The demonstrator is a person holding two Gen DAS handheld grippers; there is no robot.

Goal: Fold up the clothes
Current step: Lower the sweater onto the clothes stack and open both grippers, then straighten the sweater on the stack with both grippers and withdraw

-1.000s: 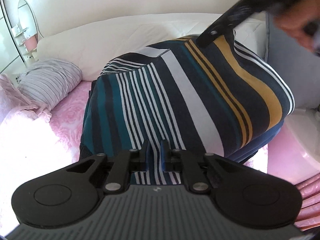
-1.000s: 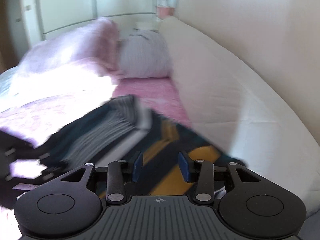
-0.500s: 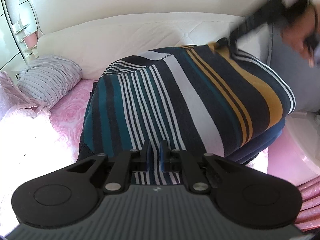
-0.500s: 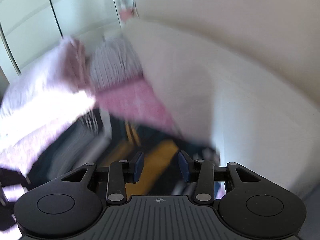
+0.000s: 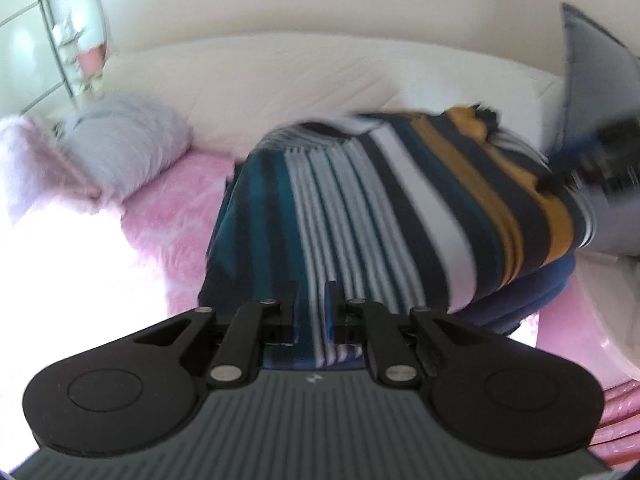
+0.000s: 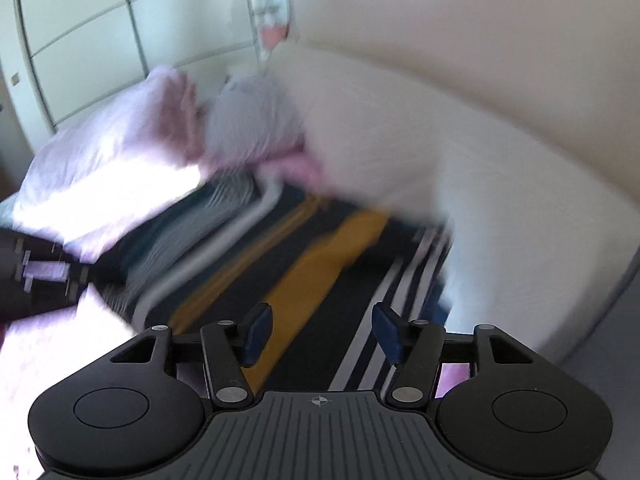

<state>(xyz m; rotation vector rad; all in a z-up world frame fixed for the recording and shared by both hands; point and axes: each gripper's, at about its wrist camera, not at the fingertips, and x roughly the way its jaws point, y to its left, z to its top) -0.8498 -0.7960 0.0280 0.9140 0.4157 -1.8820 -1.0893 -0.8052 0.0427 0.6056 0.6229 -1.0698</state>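
A striped garment (image 5: 400, 208) in navy, teal, white and mustard lies folded on the pink bed. My left gripper (image 5: 312, 308) sits at its near edge, pinching a fold of the thin-striped cloth; its jaws are just starting to open. My right gripper (image 6: 318, 332) hovers over the mustard-striped end of the garment (image 6: 320, 272). Its jaws are opening wide and its pads touch nothing. In the left wrist view the right gripper (image 5: 592, 160) is a dark blur at the garment's far right. The left gripper (image 6: 32, 272) is a dark blur at the right wrist view's left edge.
A long white bolster (image 5: 320, 80) runs along the wall behind the garment. A grey striped pillow (image 5: 128, 148) and a pink pillow (image 6: 112, 136) lie at the head of the pink sheet (image 5: 172, 216). A grey cushion (image 5: 592, 72) stands at far right. Wardrobe doors (image 6: 100, 20) are beyond.
The right gripper swung from the garment's far top corner down to its right side, and its jaws widened. The left gripper's pads parted slightly and it rose a little.
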